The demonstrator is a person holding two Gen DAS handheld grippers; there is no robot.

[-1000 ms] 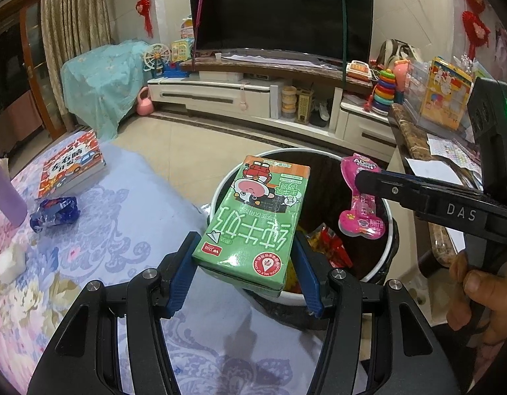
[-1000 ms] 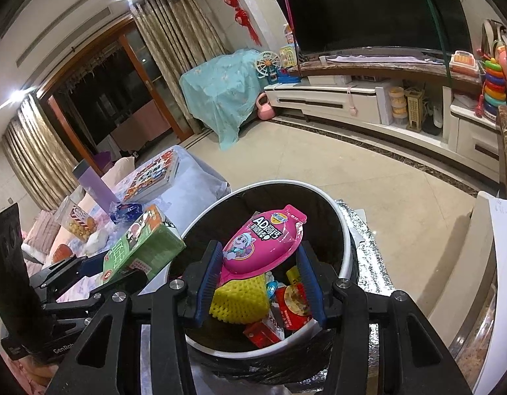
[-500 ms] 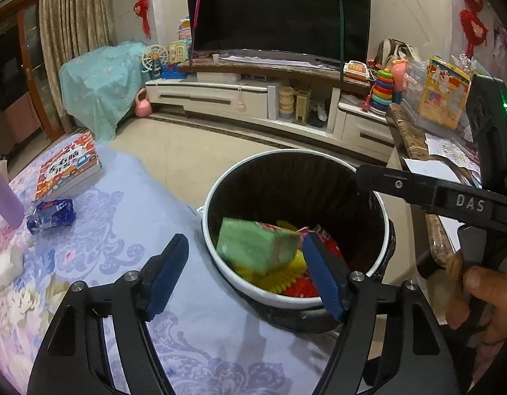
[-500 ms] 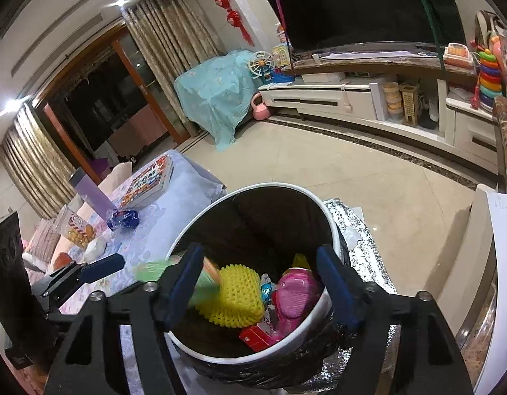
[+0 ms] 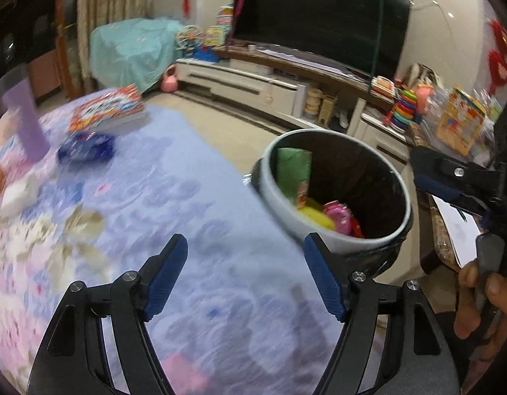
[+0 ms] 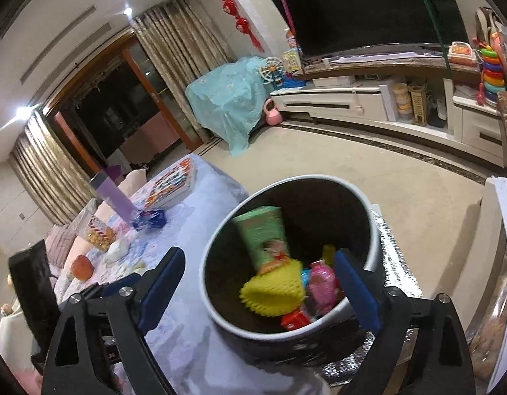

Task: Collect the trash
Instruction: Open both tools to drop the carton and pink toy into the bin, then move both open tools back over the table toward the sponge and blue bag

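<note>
Now both sets of fingers empty: left gripper (image 5: 245,273) released over the cloth-covered counter (image 5: 187,177), right gripper (image 6: 258,284) still spreading w/ nothing between, above the bin (image 6: 368,207). Green carton (image 6: 263,237) and pink packet (image 6: 321,284) lie inside. Blue wrapper (image 5: 85,146) blurred beside the book (image 5: 108,110).

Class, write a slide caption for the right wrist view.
Open right gripper, jaws opening, above bin holding green carton.

Beige floor (image 6: 368,164); black television (image 6: 368,6)
</note>
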